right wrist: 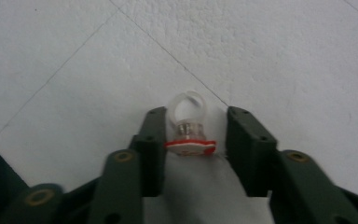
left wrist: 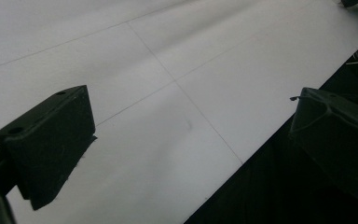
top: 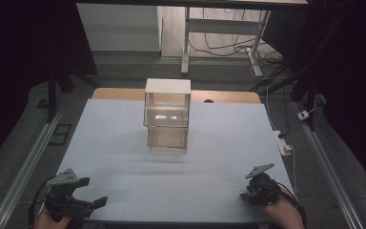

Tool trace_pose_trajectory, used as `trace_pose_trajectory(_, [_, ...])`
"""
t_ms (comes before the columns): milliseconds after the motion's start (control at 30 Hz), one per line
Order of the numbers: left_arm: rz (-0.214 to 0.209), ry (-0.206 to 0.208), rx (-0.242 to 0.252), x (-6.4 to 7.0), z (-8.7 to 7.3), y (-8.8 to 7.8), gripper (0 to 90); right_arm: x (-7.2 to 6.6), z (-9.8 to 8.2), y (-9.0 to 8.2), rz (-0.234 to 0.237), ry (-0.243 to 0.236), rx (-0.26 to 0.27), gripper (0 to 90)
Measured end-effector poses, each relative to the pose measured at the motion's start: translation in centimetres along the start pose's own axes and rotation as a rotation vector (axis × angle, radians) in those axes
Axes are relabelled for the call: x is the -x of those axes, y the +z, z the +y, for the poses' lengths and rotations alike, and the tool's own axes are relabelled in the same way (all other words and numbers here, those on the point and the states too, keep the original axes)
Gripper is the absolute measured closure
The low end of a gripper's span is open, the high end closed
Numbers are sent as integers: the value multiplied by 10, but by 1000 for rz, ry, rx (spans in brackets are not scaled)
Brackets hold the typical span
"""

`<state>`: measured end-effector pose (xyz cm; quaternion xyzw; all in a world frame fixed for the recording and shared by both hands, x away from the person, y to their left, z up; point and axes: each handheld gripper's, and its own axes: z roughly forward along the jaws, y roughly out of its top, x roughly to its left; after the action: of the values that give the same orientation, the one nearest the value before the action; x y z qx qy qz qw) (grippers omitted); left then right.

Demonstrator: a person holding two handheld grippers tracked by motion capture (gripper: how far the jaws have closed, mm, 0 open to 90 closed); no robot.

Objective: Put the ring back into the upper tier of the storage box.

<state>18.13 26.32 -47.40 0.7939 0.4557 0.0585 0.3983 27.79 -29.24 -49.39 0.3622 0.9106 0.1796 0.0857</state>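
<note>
A small clear plastic ring [right wrist: 189,105] with a red-and-white top lies on the white table between the jaws of my right gripper [right wrist: 196,122]. One pad touches the red top's edge, while a thin gap shows at the other pad. From the high view, my right gripper [top: 249,191] points down at the table near its front right corner. My left gripper [top: 93,192] hovers low over the front left corner, tilted inward. Its jaws stand wide apart [left wrist: 189,100] with bare table between them.
A clear two-tier case with a white top [top: 167,117] stands at the table's middle, toward the back. The white table sheet [top: 124,157] has dark floor past its front edge [left wrist: 270,186]. A white power strip [top: 284,145] lies off the right side.
</note>
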Motion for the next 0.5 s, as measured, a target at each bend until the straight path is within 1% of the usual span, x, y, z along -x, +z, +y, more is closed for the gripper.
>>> trace_pose_trajectory(67, [1,0,0,0,0,0,0,0,0,0,7,-5,-3,661])
trace_pose_trajectory(100, [0,-2,-1,0,0,0,0,-1,0,0,4,-6,-3,669])
trace_pose_trajectory(233, [1,-2,-1,0,0,0,2,-2,1,-1,2,2,-10,686])
trace_pose_trajectory(300, [0,-2,0,0,0,0,2,-2,1,-1,15,15,-7,690])
trace_pose_trajectory(500, [-1,-2,-1,0,0,0,2,-1,2,-5,28,40,25,695])
